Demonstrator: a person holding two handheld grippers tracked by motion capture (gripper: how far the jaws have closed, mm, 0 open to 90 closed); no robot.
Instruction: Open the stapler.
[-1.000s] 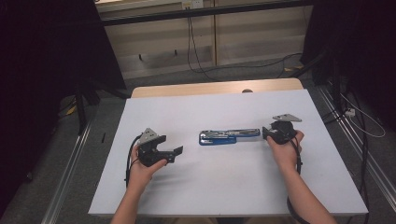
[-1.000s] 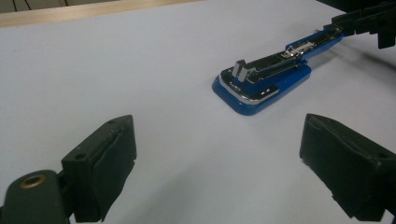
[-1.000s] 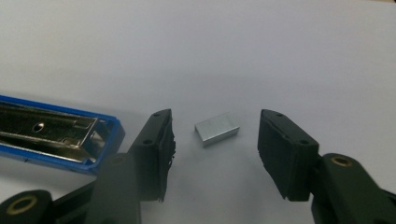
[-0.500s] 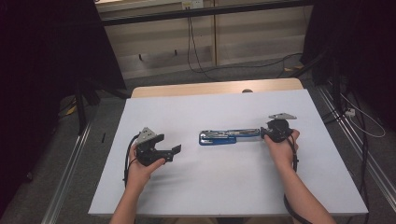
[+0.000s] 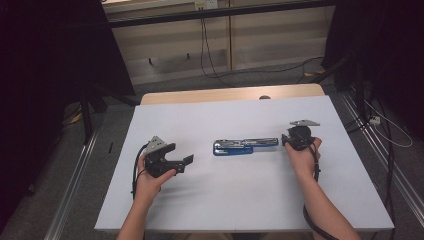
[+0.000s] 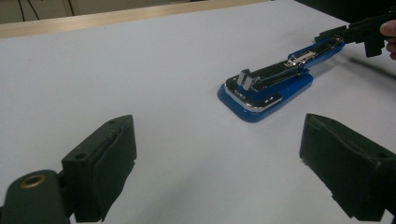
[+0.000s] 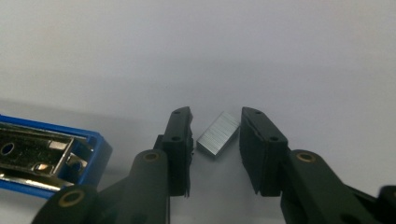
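Staples [image 7: 218,132] sit between right hand-held gripper [image 7: 215,149] jaws, beside stapler [image 7: 44,156]

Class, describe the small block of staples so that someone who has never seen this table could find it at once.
Start at the white table and find the opened blue stapler lying near its middle. Just past the stapler's end sits the right gripper, and the staple block lies between its parted jaws. It is the lone small silvery ridged piece, neither blue nor black.

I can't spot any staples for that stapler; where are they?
In the right gripper view, a small silvery block of staples lies on the white table between the right gripper jaws, beside the opened blue stapler.
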